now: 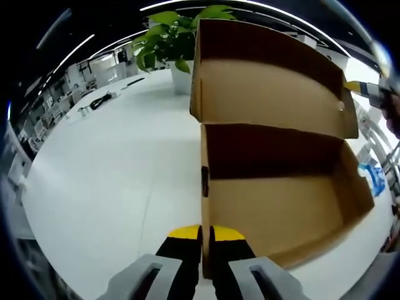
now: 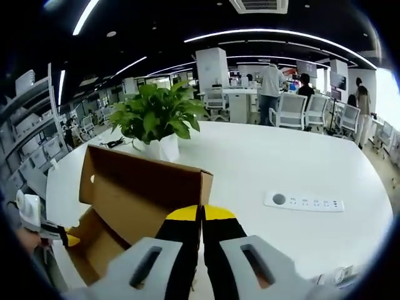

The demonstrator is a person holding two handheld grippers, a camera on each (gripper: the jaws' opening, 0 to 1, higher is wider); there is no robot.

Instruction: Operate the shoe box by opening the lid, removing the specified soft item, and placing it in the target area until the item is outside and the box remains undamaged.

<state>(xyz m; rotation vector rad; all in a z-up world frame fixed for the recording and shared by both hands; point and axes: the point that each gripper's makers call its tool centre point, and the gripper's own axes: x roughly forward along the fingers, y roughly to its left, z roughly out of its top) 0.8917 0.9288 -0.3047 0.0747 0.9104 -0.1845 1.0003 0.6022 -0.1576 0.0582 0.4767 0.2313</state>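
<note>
The brown cardboard shoe box (image 1: 281, 206) lies open on the white table (image 1: 106, 181), and its floor shows bare cardboard. Its lid (image 1: 269, 87) stands upright behind it. My left gripper (image 1: 205, 232), with yellow tips, is shut on the top edge of the box's near end wall. My right gripper (image 1: 370, 91) comes in from the right at the lid's far end. In the right gripper view, the right gripper (image 2: 201, 214) is shut on the lid's (image 2: 137, 181) corner edge. The left gripper (image 2: 67, 240) shows at the box's far end.
A potted green plant (image 2: 156, 115) in a white pot stands just behind the box. A white power strip (image 2: 304, 201) lies on the table to the right. Cables (image 1: 100, 100) lie far left and a blue item (image 1: 375, 175) sits beyond the box. Office chairs and people (image 2: 300, 103) are behind.
</note>
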